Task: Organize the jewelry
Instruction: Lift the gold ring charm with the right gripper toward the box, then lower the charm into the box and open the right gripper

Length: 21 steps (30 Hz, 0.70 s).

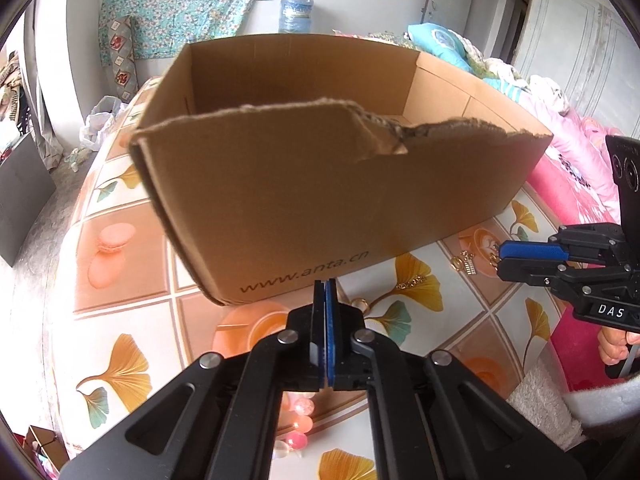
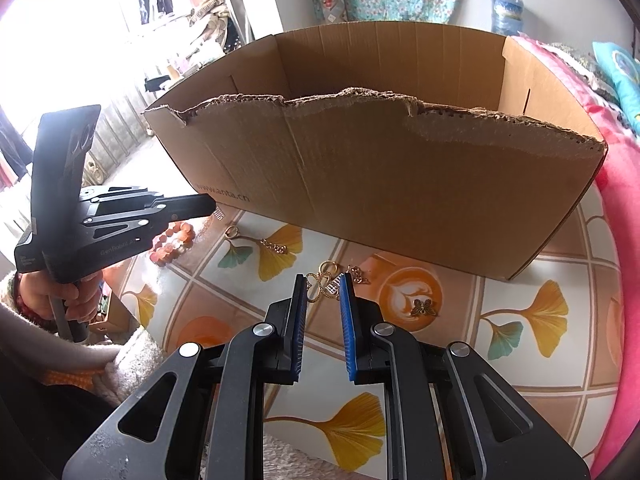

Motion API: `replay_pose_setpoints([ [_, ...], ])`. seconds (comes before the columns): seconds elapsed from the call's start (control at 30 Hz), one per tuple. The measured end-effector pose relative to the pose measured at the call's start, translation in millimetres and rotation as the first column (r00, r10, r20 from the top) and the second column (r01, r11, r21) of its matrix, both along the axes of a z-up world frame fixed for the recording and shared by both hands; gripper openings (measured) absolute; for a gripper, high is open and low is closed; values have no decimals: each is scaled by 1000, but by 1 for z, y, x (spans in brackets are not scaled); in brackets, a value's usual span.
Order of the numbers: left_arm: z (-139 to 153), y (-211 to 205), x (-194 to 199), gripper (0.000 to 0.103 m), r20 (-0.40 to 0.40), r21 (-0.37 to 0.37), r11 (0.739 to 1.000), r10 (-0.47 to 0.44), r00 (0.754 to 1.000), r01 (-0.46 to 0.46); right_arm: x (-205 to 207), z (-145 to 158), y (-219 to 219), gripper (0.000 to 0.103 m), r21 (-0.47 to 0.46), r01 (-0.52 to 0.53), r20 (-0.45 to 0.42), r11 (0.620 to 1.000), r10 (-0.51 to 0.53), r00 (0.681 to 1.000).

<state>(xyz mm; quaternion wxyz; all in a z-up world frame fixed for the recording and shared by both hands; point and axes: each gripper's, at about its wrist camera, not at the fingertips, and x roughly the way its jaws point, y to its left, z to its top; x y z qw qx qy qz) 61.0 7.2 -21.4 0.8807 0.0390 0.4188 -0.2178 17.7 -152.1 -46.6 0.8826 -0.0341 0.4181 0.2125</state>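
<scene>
A torn-rimmed cardboard box [image 1: 320,192] [image 2: 400,184] stands open-topped on the patterned table. My left gripper [image 1: 325,283] [image 2: 213,205] is shut just before the box's near wall. In the right wrist view a small pale comb-shaped charm [image 2: 218,213] hangs at its tip; the left wrist view hides it. My right gripper [image 2: 322,285] [image 1: 499,259] has its jaws a little apart, with a gold looped earring [image 2: 320,282] spanning the gap at the tips. Loose on the cloth lie a gold ring [image 2: 231,232], a short chain [image 2: 274,246], a butterfly charm [image 2: 425,308] and a coral bead bracelet [image 2: 176,242].
The table [image 2: 520,360] has a leaf-and-cup patterned cover and curves away on the right beside pink bedding [image 2: 616,200]. A hand [image 2: 76,296] holds the left gripper's handle. Pink beads [image 1: 300,420] lie under the left gripper. A water bottle [image 1: 296,14] stands behind the box.
</scene>
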Motion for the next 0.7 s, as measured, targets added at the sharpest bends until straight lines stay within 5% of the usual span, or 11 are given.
replay_pose_setpoints([
  [0.23,12,8,-7,0,18,-41,999,-2,1000,3,-4,5,-4,15,22,0,10,1000,0,1000],
  [0.4,40,19,-21,0,33,-166,984,-57,998,62,-11,21,-12,15,64,-12,49,998,9,999],
  [0.57,93,20,-36,0,129,-257,953,-130,983,159,-16,65,-15,15,144,-49,145,988,28,989],
  [0.7,135,10,-33,0,250,-262,933,-181,951,246,-1,94,-10,14,141,-70,213,988,39,976],
])
